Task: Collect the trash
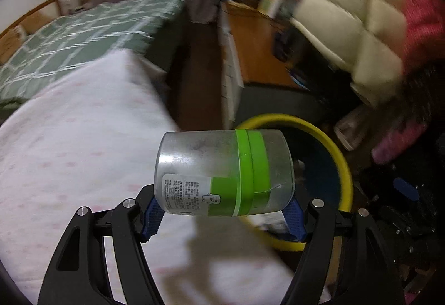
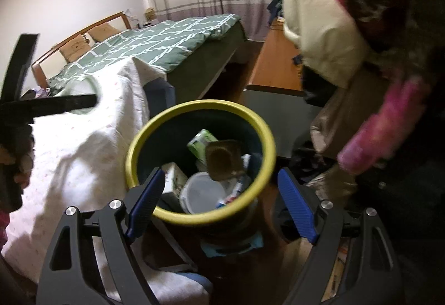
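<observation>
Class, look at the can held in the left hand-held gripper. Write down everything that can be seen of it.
The can is a short, dull silver cylinder, metal by the look of it, with a bright green band around it and a white printed label with small text and a little cartoon figure. It lies on its side, clamped end to end between the blue pads of the left hand-held gripper. It is carried in the air, in front of the yellow-rimmed bin and beside a white-covered bed. Nothing else touches it.

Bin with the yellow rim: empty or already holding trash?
Holding trash. The bin contains a round plastic lid, a brown tray and cartons.
</observation>
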### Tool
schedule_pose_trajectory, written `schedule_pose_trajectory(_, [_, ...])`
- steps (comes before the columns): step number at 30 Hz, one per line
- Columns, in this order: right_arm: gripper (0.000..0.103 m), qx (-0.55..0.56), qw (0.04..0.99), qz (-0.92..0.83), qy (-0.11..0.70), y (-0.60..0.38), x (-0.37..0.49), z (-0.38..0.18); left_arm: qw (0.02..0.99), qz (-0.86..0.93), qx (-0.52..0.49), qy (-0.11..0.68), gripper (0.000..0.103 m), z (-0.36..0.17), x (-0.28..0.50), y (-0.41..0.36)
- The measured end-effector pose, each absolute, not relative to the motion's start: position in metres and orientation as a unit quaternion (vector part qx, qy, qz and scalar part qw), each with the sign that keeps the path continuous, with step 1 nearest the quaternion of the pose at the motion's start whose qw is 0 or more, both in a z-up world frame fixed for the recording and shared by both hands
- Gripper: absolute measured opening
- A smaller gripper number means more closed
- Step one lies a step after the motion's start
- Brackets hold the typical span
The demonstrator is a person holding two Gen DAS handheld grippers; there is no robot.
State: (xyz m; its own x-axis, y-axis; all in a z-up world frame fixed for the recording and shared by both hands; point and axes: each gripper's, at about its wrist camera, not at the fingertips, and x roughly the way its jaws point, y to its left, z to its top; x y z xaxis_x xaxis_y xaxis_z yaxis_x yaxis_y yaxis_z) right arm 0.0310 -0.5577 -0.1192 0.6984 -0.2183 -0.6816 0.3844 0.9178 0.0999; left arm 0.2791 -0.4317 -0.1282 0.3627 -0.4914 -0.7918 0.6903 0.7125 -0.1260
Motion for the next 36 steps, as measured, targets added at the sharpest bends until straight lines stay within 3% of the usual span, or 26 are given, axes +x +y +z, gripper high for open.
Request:
schedule_pose_trajectory(7, [0.079,0.128,0.914,-0.185,0.338,-0.571,0.003,-0.113,0.781,-0.402,0.15,0.454,0.071,-0.161,0.243,-0.511])
schedule_pose_trajectory(11, [0.079,0.136,0.915,-0.189,0.33,-0.575,-0.007,-0.108,0.787,-0.399,0.154,0.445,0.088,-0.162,0.235,-0.529])
schedule_pose_trajectory(14, [0.079,0.137,0.917,-0.189,0.324,-0.574,-0.01,-0.104,0.793,-0.398,0.14,0.438,0.089,-0.148,0.236,-0.515])
schedule_pose_trajectory(21, [0.079,0.131,0.922,-0.172,0.32,-0.556,-0.007,-0.098,0.85,-0.364,0.093,0.369,0.098,-0.085,0.224,-0.409])
schedule_pose_trajectory(27, [0.079,0.115,0.928,-0.149,0.32,-0.523,0.001,-0.089,0.91,-0.297,0.07,0.283,0.098,-0.041,0.18,-0.304])
schedule_pose_trajectory(36, [0.085,0.062,0.948,-0.138,0.28,-0.459,0.001,-0.056,0.954,-0.17,0.013,0.246,0.098,-0.014,0.119,-0.148])
